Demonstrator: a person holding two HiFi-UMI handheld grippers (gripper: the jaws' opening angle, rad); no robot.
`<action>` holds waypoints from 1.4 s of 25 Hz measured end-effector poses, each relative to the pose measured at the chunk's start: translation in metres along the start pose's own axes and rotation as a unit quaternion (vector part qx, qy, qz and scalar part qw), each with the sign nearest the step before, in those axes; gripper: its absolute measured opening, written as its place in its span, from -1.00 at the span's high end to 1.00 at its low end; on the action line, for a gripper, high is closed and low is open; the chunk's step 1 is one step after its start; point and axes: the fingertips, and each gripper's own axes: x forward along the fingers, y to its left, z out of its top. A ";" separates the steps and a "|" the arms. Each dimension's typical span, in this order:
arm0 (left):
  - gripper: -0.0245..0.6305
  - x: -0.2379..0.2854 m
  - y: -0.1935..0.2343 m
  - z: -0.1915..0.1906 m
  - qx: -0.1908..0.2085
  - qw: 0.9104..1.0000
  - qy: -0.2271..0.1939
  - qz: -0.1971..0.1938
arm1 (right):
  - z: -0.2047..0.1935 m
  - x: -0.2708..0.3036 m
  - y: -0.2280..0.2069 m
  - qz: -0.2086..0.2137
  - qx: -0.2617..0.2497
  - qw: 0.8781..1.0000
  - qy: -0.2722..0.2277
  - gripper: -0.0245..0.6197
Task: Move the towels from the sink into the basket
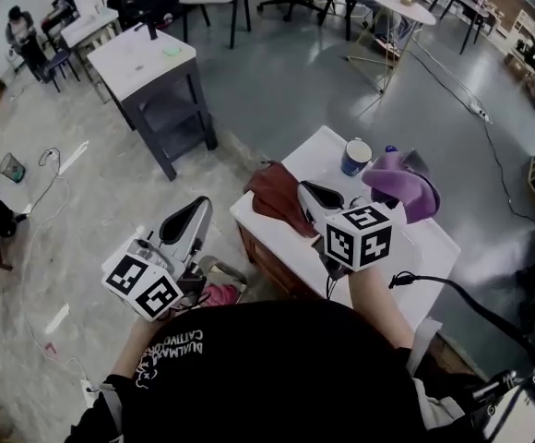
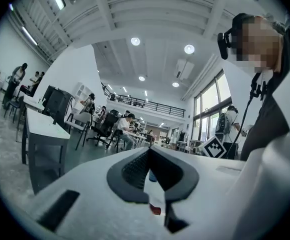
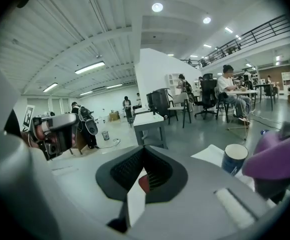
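Left gripper off left edge of surface, right gripper beside red towel draped there; both jaws pinched together, empty. Purple towel near far right edge. Risk: shoving red towel off, likely, unless opened first.

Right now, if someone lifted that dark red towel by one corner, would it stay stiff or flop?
Probably floppy: the dark red towel lies in soft folds and droops over the edge of the white table. It looks like thin cloth, so likely light. A push would probably bunch it or slide it off.
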 end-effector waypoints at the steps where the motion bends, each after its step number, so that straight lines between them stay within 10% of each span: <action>1: 0.92 0.004 0.001 -0.006 -0.005 1.000 0.007 -0.001 | -0.007 0.002 -0.005 -0.004 0.004 1.000 0.007 0.90; 17: 0.92 0.023 0.040 -0.070 -0.053 0.994 0.090 0.029 | -0.096 0.057 -0.059 -0.011 0.085 0.992 0.095 0.90; 35: 0.92 0.012 0.064 -0.089 -0.081 0.988 0.118 0.054 | -0.158 0.102 -0.059 -0.007 0.035 0.975 0.218 0.56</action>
